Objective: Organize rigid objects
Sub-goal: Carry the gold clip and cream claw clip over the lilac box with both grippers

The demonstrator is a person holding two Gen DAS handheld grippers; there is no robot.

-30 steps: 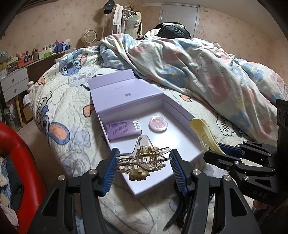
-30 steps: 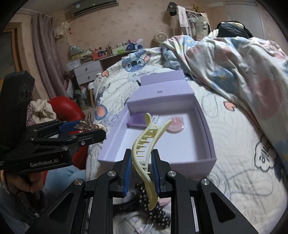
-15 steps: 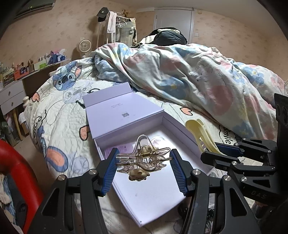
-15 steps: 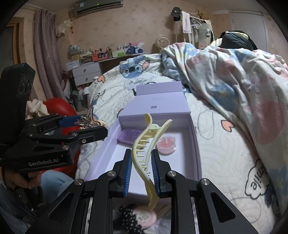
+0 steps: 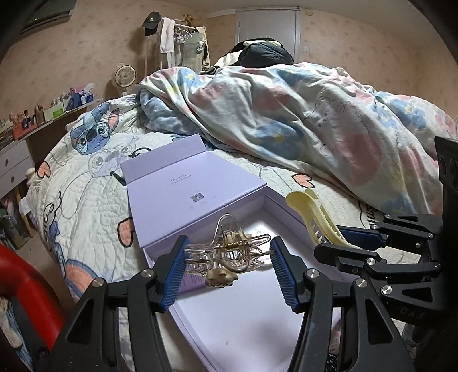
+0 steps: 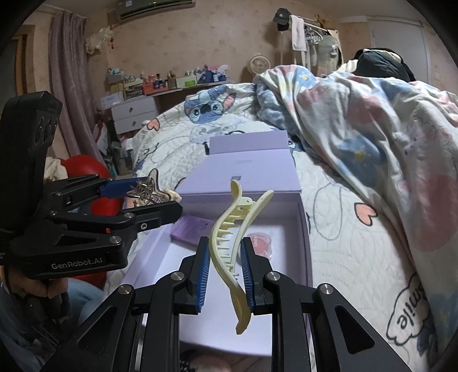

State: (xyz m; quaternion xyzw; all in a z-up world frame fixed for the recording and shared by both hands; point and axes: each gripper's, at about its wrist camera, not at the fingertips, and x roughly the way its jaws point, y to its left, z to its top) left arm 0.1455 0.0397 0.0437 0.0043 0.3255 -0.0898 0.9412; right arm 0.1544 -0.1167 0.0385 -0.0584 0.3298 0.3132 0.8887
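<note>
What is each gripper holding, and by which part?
Left gripper: clear claw clip, by its two ends. Right gripper: yellow hair clip, across its toothed middle.

The walls (image 6: 217, 37) have pale pink wallpaper with a small pattern. An air conditioner (image 6: 156, 6) hangs high beside a mauve curtain (image 6: 67, 85). A white drawer unit (image 6: 134, 114) and a cluttered shelf (image 6: 171, 81) stand behind the bed (image 5: 86, 200), near a small fan (image 5: 125, 75) and a clothes rack (image 5: 174, 40)

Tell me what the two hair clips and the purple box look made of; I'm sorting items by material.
Yellow clip: likely matte opaque plastic, with moulded teeth and uniform pale colour. Clear claw clip: seemingly transparent glossy plastic with a gold-toned metal spring, since the box shows through it. Purple box: probably matte paperboard, with crisp folded edges and a hinged flap lid.
</note>
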